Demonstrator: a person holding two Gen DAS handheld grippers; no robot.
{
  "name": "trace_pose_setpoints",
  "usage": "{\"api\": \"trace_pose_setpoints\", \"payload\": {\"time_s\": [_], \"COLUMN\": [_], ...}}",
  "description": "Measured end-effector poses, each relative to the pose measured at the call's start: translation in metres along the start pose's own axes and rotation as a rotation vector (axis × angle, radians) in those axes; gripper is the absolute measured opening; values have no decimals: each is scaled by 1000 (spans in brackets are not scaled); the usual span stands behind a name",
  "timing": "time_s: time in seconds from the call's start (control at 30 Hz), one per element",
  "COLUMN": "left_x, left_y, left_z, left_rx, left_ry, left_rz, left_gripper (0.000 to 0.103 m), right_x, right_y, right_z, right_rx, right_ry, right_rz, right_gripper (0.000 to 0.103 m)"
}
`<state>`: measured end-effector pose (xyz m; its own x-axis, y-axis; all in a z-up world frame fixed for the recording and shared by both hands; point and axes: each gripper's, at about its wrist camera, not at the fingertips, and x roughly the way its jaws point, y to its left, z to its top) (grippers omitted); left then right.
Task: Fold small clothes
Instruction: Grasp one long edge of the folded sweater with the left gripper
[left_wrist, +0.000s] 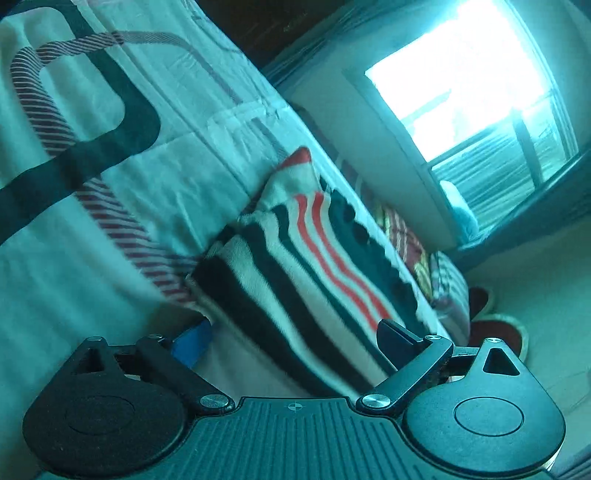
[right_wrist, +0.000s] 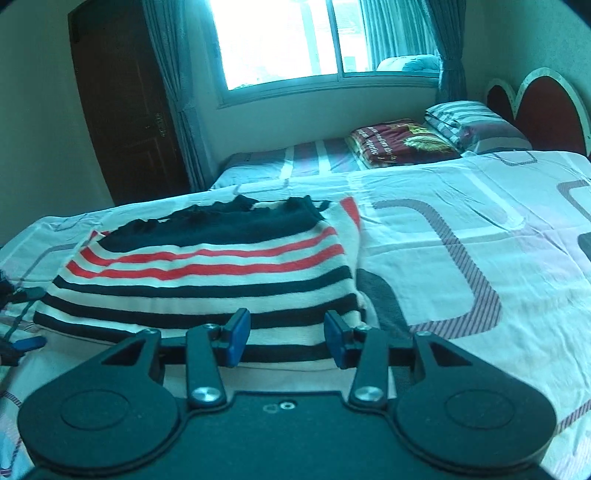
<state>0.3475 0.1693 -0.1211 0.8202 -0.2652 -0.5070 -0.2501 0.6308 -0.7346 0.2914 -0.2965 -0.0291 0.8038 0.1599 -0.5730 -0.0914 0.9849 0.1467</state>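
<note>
A small striped knit garment (right_wrist: 207, 273), white with dark navy and red stripes, lies folded on the bed sheet (right_wrist: 461, 221). My right gripper (right_wrist: 284, 338) is open, its blue pads (right_wrist: 236, 334) just over the garment's near edge. In the left wrist view the same garment (left_wrist: 295, 266) fills the middle, seen tilted. My left gripper (left_wrist: 295, 339) is open wide, its fingers on either side of the garment's near edge. The left gripper's blue tip also shows at the left edge of the right wrist view (right_wrist: 26, 343).
The bed has a white sheet with grey and striped loop patterns (left_wrist: 74, 110). A folded maroon blanket (right_wrist: 402, 142) and striped pillows (right_wrist: 469, 123) lie at the head, by a red headboard (right_wrist: 546, 107). A window (right_wrist: 288, 40) and a dark wooden door (right_wrist: 125, 103) are behind.
</note>
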Motion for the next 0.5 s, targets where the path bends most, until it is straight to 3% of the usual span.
{"api": "trace_pose_setpoints", "payload": {"time_s": [0.13,0.3,0.33,0.4,0.5], "left_x": [17,31,32,38,45], "left_y": [-6,-10,-10,-12,-9], "left_z": [-2,6,8,11,19], "left_rx": [35,55,63,91,104], "left_ry": [-105,-162,-163,-156,-152], "left_rz": [-27,-25,-25,-18,0], "left_gripper": [95,95,94,87,70], "right_x": [12,48,57,75,99], "right_y": [14,29,32,41,62], "right_z": [6,20,24,31,34], "right_rx": [-20,-26,-26,-35,-66], "right_ry": [-2,-1,0,10,29], "right_rz": [36,83,98,130,162], "right_gripper": [43,41,38,12,9]}}
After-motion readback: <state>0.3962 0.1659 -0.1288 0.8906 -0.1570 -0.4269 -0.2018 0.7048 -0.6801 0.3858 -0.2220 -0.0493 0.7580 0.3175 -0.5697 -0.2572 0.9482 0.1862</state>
